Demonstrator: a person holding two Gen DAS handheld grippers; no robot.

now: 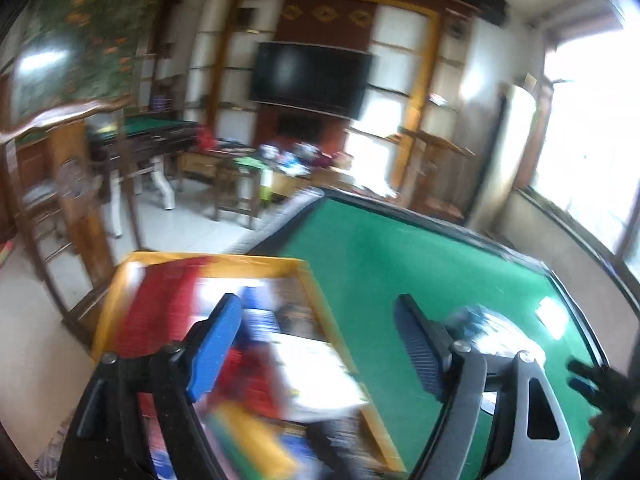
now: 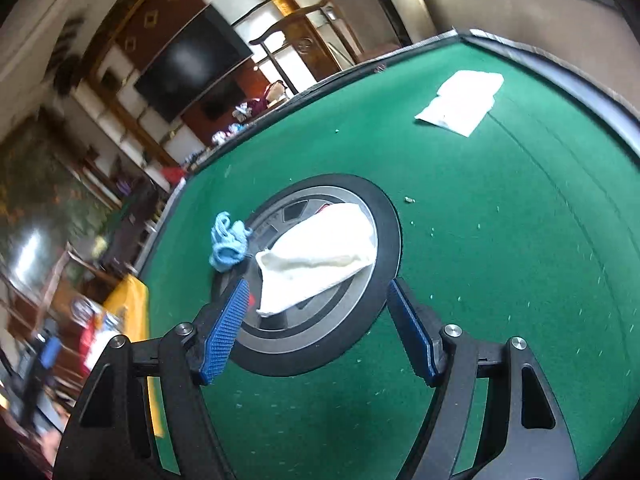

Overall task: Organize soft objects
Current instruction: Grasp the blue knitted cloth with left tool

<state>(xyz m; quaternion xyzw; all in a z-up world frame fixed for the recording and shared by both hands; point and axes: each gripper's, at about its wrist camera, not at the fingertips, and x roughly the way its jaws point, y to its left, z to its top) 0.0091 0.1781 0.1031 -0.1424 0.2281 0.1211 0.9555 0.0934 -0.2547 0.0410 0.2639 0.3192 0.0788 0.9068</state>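
My left gripper (image 1: 318, 304) is open above a yellow-rimmed box (image 1: 312, 280) at the table's left side, with nothing pressed between its pads. The box holds blurred soft items, a red cloth (image 1: 172, 300) and a white one (image 1: 316, 376) among them. My right gripper (image 2: 318, 286) is open too, hovering just short of a crumpled white cloth (image 2: 320, 248). That cloth lies on the round grey hub (image 2: 384, 216) in the middle of the green table (image 2: 480, 240). A small light-blue knitted piece (image 2: 226, 244) sits at the hub's left edge. A folded white cloth (image 2: 460, 100) lies far right.
The table has a dark raised rim (image 2: 560, 56). Small crumbs dot the felt. Wooden chairs (image 1: 236, 184), a second green table (image 1: 156, 128) and a wall television (image 1: 312, 76) stand across the room. A bright window (image 1: 592, 140) is at the right.
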